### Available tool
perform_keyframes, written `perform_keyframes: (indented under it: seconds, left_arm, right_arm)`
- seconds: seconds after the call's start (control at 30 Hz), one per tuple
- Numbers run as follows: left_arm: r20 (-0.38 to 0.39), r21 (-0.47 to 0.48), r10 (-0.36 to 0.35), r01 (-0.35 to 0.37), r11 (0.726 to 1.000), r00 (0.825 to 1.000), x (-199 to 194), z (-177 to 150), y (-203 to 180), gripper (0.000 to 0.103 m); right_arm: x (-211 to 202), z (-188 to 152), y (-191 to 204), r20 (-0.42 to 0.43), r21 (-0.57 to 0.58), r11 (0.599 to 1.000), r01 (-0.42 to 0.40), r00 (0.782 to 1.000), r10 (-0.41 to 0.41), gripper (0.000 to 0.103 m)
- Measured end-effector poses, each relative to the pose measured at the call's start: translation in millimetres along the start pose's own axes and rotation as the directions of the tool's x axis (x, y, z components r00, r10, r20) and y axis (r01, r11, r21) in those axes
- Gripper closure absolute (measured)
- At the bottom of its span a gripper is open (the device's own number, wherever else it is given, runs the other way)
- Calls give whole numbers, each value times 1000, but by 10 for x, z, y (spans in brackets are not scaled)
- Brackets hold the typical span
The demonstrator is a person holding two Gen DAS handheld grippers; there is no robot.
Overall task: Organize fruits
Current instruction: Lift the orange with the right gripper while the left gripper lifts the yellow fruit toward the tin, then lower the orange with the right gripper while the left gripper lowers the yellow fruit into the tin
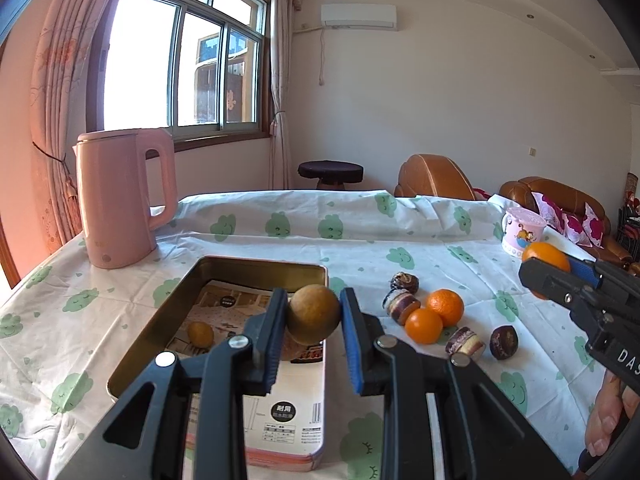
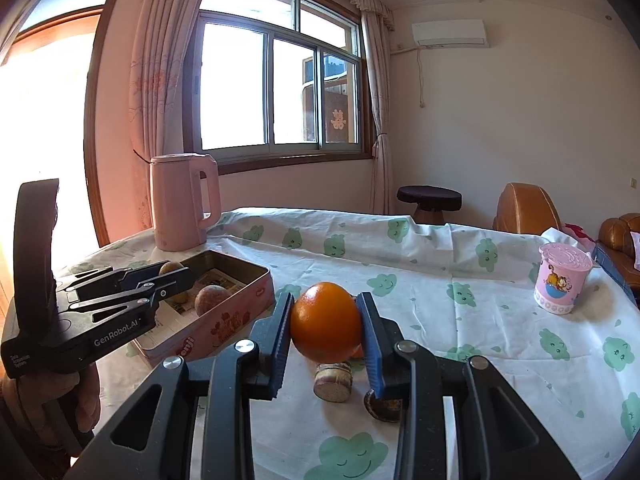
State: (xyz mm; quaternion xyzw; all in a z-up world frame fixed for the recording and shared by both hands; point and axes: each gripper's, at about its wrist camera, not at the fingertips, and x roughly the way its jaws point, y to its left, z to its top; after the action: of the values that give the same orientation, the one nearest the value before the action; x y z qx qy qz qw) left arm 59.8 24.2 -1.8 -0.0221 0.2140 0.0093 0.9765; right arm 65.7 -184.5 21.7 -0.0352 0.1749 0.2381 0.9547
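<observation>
My left gripper (image 1: pixel 313 314) is shut on a round brown fruit (image 1: pixel 313 316) and holds it over the right rim of an open pink tin box (image 1: pixel 260 266). A small yellow-brown fruit (image 1: pixel 201 334) lies inside the box. My right gripper (image 2: pixel 326 326) is shut on an orange (image 2: pixel 325 322), held above the table; it also shows in the left wrist view (image 1: pixel 545 264). Two oranges (image 1: pixel 434 316) and several dark purple cut pieces (image 1: pixel 402 304) lie on the cloth right of the box. The left gripper (image 2: pixel 176 276) and box (image 2: pixel 224 320) show at left in the right wrist view.
A pink electric kettle (image 1: pixel 120 200) stands at the table's back left. A pink cartoon cup (image 2: pixel 562 284) stands at the right. The table has a white cloth with green cloud prints (image 1: pixel 360 240). Brown sofas (image 1: pixel 560 200) and a stool (image 1: pixel 330 172) lie beyond.
</observation>
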Motion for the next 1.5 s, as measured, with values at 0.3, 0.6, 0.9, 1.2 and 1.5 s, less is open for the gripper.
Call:
perform_keyframes:
  seconds: [0.3, 0.6, 0.9, 1.2, 1.5]
  left_arm:
    - [-35, -25, 62, -63, 998, 997, 100, 42, 362, 75]
    - [-78, -51, 98, -102, 993, 992, 208, 46, 658, 75]
    - [-124, -57, 109, -117, 992, 986, 308, -9, 794, 75]
    - [-160, -62, 117, -128, 990, 980, 385, -64, 884, 75]
    - [-186, -72, 104, -119, 990, 977, 447, -94, 945, 75]
  right_arm:
    - [357, 226, 385, -21, -64, 996, -68, 998, 67, 69]
    - [705, 305, 695, -53, -95, 988, -122, 992, 117, 69]
    - [988, 243, 970, -100, -107, 981, -163, 983, 153, 69]
    - [1199, 164, 1127, -138, -111, 977, -180, 977, 164, 69]
    - [1359, 137, 1234, -161, -118, 975, -186, 973, 166, 69]
